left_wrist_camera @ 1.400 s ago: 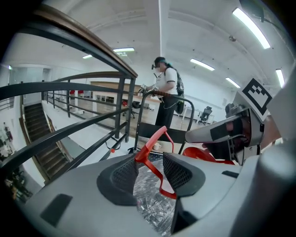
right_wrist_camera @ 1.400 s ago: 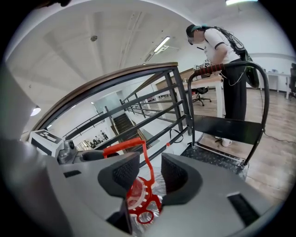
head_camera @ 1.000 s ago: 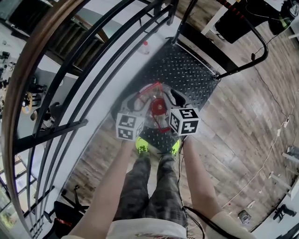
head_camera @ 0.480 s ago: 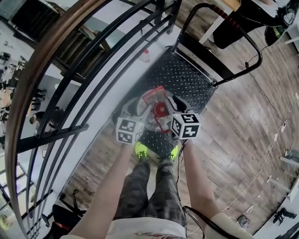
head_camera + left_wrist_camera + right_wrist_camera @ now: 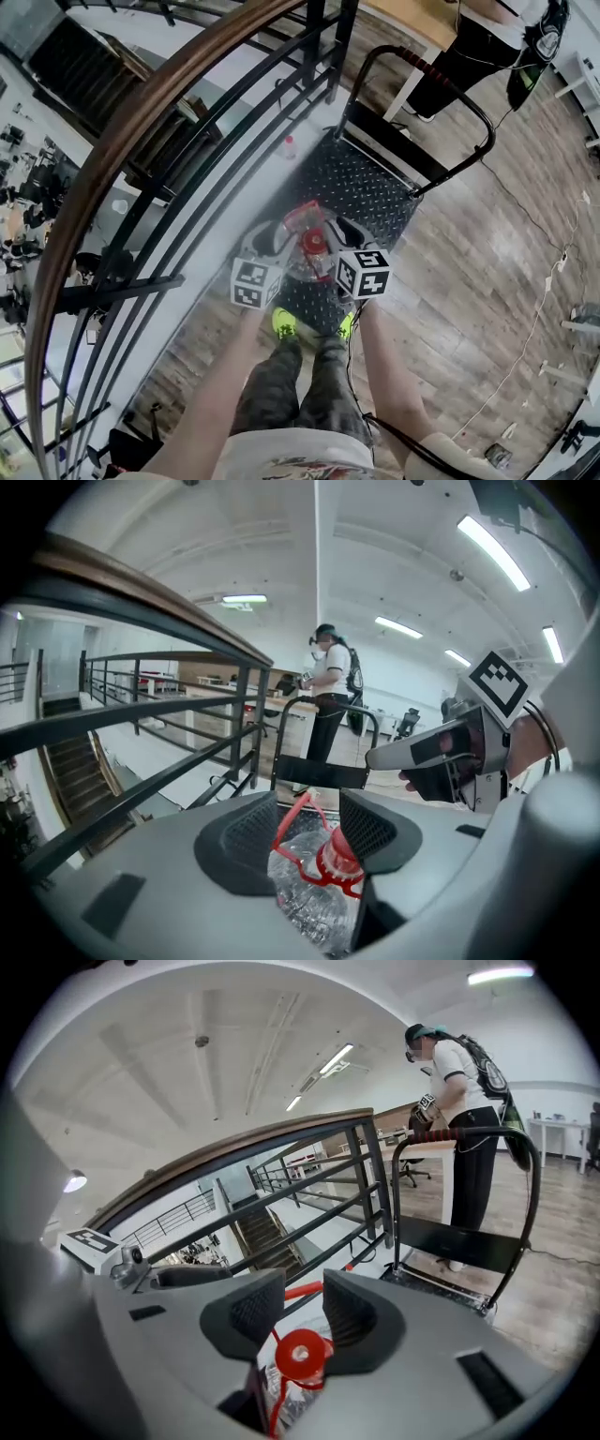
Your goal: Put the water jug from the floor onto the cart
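- The water jug (image 5: 305, 246) is held between the two grippers, over the near end of the cart (image 5: 370, 178) and close to the railing (image 5: 187, 159).
- The left hand-held gripper (image 5: 305, 832) is spread wide and its jaws have just been opening. The neck and shoulder of the jug are between them, and the pads seem to press on the plastic.
- The right hand-held gripper (image 5: 302, 1309) is partly closed, and the jug is pinched just beside its red cap (image 5: 300, 1354).
- The step in hand is judged to be the carrying of the jug over the deck. It looks to be off the floor (image 5: 469, 262), but the gap under it cannot be seen.
- For the next move, the jug should be brought further over the deck and lowered upright. Both grips should be loosened only when its base is resting flat.
- A slip is possible, since the grip is high on a smooth, heavy jug.
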A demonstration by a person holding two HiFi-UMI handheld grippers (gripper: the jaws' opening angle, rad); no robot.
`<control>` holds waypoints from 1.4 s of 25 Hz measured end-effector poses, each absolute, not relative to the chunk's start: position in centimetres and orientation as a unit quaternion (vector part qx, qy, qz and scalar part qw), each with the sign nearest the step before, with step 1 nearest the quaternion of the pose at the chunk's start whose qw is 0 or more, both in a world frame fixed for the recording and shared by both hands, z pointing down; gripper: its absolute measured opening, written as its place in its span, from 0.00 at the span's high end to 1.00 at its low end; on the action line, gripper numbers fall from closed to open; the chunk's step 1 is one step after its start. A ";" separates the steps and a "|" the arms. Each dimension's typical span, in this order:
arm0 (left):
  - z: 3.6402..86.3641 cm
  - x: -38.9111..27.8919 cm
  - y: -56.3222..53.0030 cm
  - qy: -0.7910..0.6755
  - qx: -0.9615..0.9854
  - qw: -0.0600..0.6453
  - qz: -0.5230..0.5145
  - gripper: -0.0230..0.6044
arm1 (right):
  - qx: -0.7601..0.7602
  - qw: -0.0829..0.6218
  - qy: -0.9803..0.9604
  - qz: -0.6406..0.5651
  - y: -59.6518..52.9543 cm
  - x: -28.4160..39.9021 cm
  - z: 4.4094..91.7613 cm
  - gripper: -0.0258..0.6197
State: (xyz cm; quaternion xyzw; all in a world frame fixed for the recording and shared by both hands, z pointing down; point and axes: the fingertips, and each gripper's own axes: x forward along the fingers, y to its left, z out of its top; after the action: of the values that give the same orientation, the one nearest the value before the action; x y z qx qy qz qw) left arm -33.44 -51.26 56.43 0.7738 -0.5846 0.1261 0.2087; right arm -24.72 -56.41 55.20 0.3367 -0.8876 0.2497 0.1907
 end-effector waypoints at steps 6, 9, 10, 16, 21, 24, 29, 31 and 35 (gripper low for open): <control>50.0 -31.5 -49.3 -0.568 0.796 0.182 0.104 0.78 | 0.330 0.149 -0.898 0.249 -54.2 -24.4 48.9 0.80; 47.9 -29.9 -47.9 -0.550 0.810 0.172 0.107 0.92 | 0.328 0.135 -0.904 0.239 -53.0 -24.0 46.2 0.83; 47.2 -29.4 -47.6 -0.547 0.813 0.170 0.106 0.94 | 0.327 0.132 -0.906 0.235 -52.6 -23.9 45.4 0.85; 43.3 -27.7 -45.8 -0.547 0.814 0.172 0.093 0.95 | 0.300 0.127 -0.927 0.188 -49.7 -23.7 41.5 0.90; 40.2 -26.6 -45.0 -0.549 0.815 0.164 0.085 0.95 | 0.290 0.122 -0.932 0.178 -47.1 -23.8 40.2 0.91; 39.1 -26.1 -45.1 -0.546 0.818 0.159 0.084 0.95 | 0.287 0.123 -0.933 0.178 -46.4 -23.8 39.8 0.91; 38.8 -25.6 -45.1 -0.541 0.822 0.155 0.079 0.95 | 0.288 0.124 -0.934 0.173 -46.1 -23.9 39.7 0.91; 39.0 -25.1 -44.9 -0.541 0.823 0.158 0.077 0.95 | 0.289 0.125 -0.933 0.172 -46.0 -23.6 39.8 0.91; 39.1 -24.5 -44.1 -0.537 0.825 0.161 0.073 0.95 | 0.289 0.128 -0.933 0.172 -45.3 -23.2 39.9 0.91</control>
State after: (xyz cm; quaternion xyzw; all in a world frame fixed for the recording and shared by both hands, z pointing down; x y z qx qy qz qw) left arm -24.46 -44.11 39.07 0.8246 -0.5373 0.0732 0.1613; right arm -23.23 -45.26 39.92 0.2890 -0.9332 0.1716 0.1275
